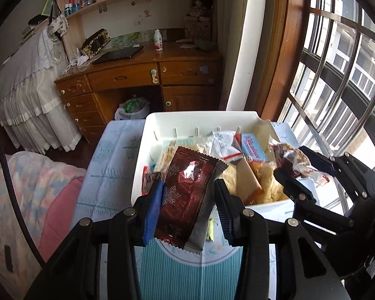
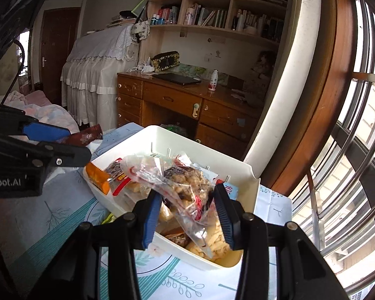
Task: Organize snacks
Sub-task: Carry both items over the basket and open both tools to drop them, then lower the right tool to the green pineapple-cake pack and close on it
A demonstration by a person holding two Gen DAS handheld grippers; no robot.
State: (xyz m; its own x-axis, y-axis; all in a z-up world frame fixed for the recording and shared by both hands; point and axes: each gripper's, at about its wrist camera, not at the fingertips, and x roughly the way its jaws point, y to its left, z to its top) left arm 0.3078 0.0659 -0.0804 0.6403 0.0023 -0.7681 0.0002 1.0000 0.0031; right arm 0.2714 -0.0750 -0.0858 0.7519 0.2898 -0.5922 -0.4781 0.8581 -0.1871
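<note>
Two packets are in our grip above the white bin (image 1: 147,150) of snacks: our left gripper (image 1: 187,195) clamps a dark red snowflake-printed wrapper (image 1: 187,190), our right gripper (image 2: 187,200) pinches a clear bag (image 2: 185,187), and "Robot.AI" is the only writing we can read.

Daylight is admitted through the barred window (image 1: 337,80), at the right in both views; panes there are blown out to white. Surfaces far from the window are left dim. Glare is caught on the dark red foil packet (image 1: 187,195). Strong fisheye bending and black corner vignetting are noted. Slight softness is seen overall.
</note>
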